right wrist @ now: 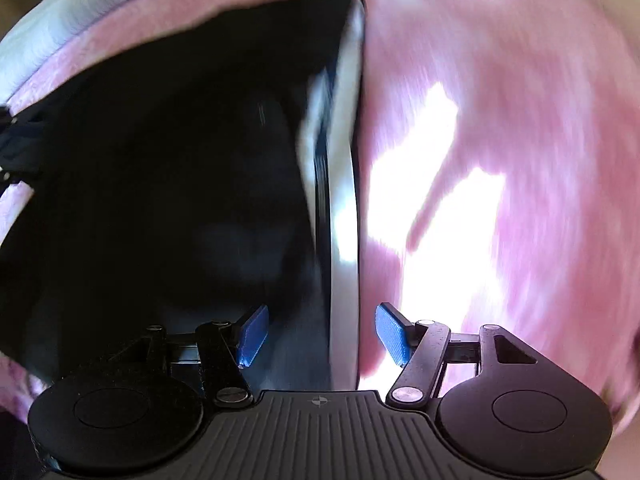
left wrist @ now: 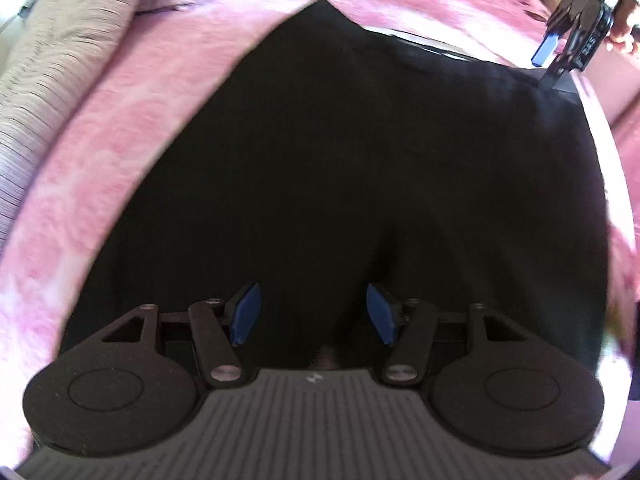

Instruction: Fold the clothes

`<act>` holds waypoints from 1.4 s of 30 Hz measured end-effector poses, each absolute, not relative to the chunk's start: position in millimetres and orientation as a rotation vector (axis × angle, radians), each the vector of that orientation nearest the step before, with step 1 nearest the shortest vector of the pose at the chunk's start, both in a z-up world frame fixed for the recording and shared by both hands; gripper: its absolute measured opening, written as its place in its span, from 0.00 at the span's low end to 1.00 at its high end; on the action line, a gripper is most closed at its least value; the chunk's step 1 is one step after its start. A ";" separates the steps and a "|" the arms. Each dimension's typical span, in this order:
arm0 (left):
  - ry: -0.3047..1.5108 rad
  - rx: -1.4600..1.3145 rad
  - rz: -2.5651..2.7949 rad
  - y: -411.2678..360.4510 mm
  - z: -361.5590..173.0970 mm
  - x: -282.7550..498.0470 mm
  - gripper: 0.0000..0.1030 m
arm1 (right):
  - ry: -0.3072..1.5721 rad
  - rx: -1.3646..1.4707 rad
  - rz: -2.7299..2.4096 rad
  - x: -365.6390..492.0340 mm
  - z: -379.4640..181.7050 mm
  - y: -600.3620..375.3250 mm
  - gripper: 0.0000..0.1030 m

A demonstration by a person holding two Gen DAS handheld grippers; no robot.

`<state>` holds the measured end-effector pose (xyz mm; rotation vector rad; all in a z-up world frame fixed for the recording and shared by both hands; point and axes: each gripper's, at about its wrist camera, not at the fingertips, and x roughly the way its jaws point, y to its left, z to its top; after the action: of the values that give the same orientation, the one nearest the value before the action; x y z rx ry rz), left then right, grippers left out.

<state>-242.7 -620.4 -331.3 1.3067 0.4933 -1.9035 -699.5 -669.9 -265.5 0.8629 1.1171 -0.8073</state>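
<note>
1. Hovering over the cloth, the left gripper (left wrist: 314, 312) has its jaws spread with nothing between them; the right gripper (right wrist: 320, 334) is likewise spread and empty, straddling the white-striped waistband (right wrist: 344, 184).
2. The black garment (left wrist: 340, 168) looks soft, light and limp; likely best pinched at a corner or along the waistband.
3. It lies flat on the pink bedspread (left wrist: 120, 128), its point at twelve o'clock.
4. A striped pillow (left wrist: 52, 72) sits at ten o'clock.

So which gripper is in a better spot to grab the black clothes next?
Probably the right gripper: it is open with the black garment's white-striped edge running between its fingers. The left gripper, also open, hovers over the flat middle.
</note>
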 end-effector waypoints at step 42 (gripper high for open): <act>0.559 1.318 -2.083 -673.0 -374.1 -323.4 0.54 | 0.924 0.641 -0.683 -635.2 -228.1 -757.9 0.02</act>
<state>-323.4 -673.0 -374.1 1.3180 0.5586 -2.0833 -635.2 -757.9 -228.1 0.6412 0.9240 -0.6825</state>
